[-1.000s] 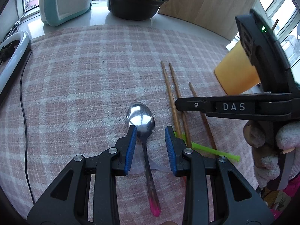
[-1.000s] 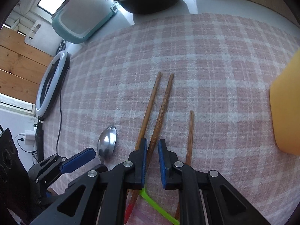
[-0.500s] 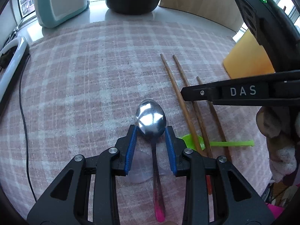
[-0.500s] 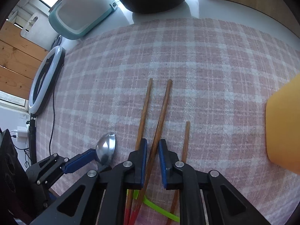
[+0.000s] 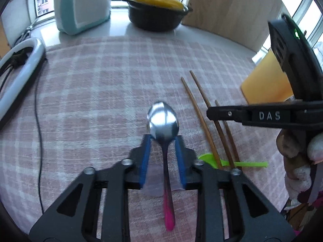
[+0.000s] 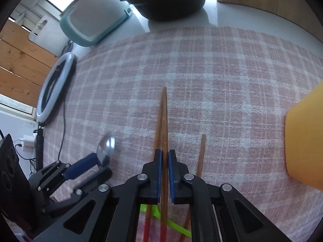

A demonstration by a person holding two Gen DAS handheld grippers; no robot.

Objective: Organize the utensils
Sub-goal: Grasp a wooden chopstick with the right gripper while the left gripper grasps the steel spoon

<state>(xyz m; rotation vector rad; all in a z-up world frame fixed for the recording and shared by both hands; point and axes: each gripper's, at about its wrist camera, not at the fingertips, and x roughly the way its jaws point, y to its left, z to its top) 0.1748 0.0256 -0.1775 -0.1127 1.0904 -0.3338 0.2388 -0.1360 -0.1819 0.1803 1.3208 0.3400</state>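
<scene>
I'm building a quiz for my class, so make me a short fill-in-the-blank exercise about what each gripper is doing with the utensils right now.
1. The left gripper has its jaws either side of a metal ____.
2. The right gripper has its jaws closed on two wooden ____.
3. The spoon's handle tip is coloured ____.
4. A third chopstick lies on the ____ tablecloth.

Missing words: spoon; chopsticks; pink; checked

The only lettering I can read is "DAS", in pale capitals on the side of my right gripper (image 5: 268, 116), seen from my left wrist camera. My right wrist camera shows no readable text.
</scene>
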